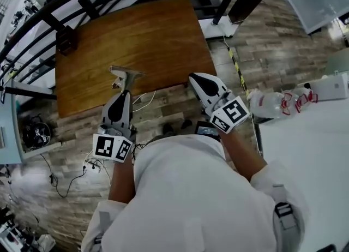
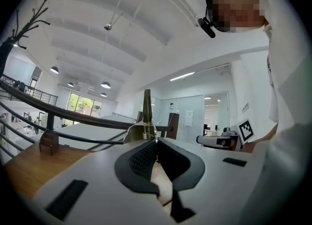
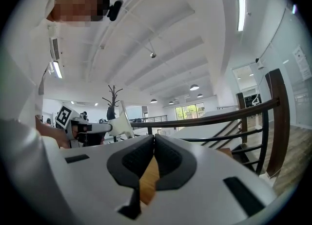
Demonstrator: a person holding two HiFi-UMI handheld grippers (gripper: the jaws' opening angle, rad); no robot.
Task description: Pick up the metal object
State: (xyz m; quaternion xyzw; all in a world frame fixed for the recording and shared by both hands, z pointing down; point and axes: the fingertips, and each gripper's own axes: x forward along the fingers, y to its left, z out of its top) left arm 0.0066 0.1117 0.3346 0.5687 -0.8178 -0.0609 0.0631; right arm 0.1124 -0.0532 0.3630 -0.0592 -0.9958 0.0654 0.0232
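While left gripper [image 1: 124, 90] is clamped on metal object [image 1: 123, 76] at its tip | right gripper [image 1: 194, 79] closed, empty | advise: lift slowly, wrist level, table [image 1: 163, 33] below.

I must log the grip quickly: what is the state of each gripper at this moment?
Left gripper: closed, holding the metal object.
Right gripper: closed, nothing between its jaws.

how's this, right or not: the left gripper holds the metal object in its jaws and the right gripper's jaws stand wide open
Not quite: the right gripper has its jaws shut together, with nothing between them, as the right gripper view shows. The rest stands: the left gripper holds the metal object in its jaws.
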